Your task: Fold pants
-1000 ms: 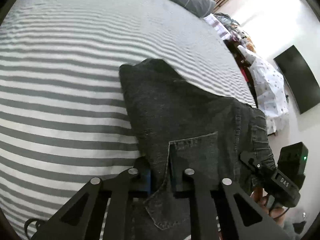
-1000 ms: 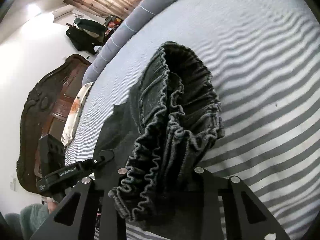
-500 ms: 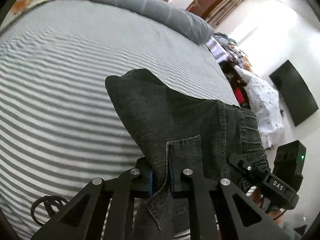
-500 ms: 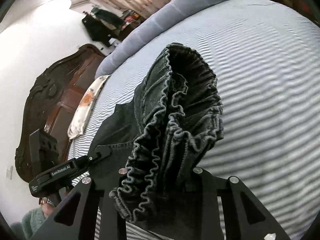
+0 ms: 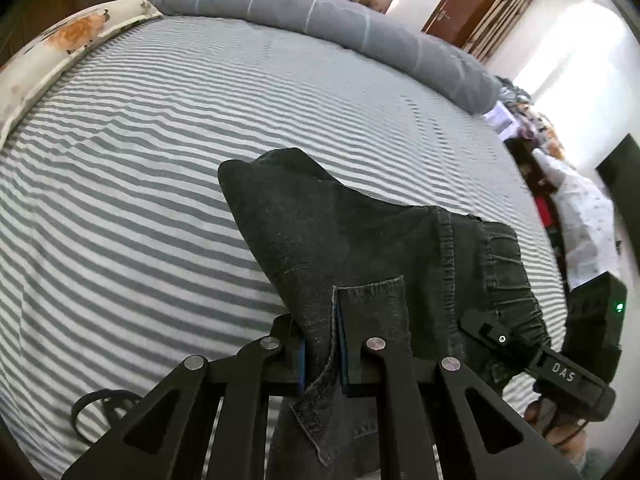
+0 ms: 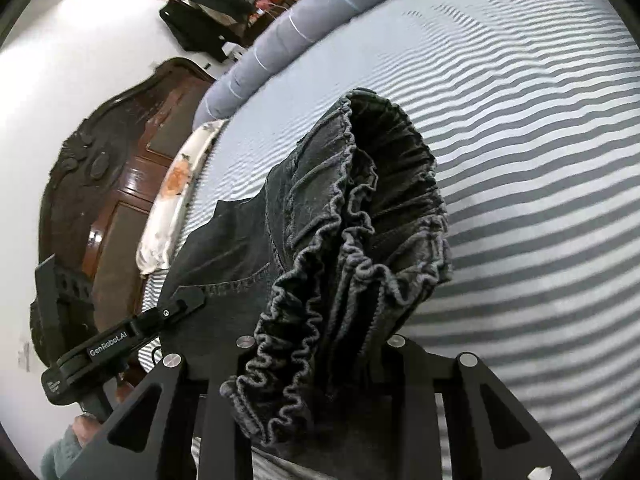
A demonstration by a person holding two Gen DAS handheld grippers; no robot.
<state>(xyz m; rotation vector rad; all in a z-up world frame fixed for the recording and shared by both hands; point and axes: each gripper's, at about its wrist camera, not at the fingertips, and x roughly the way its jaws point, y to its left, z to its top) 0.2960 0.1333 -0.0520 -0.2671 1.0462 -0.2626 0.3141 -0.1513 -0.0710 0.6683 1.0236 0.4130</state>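
Note:
Dark grey denim pants hang lifted above a grey-and-white striped bed. My left gripper is shut on the denim at the edge of a back pocket, the cloth pinched between its blue pads. My right gripper is shut on the bunched elastic waistband of the pants, which bulges up between its fingers. Each gripper shows in the other's view: the right one at the lower right, the left one at the lower left. The legs hang out of sight below.
A long grey bolster lies along the bed's far edge, beside a floral pillow. A dark carved wooden headboard stands at the left. Clothes are piled at the far side, near a dark screen on the white wall.
Both grippers have drawn back from the bed and tilted up with the pants held; the bolster, pillow and headboard have come further into view. Neither grip has changed.

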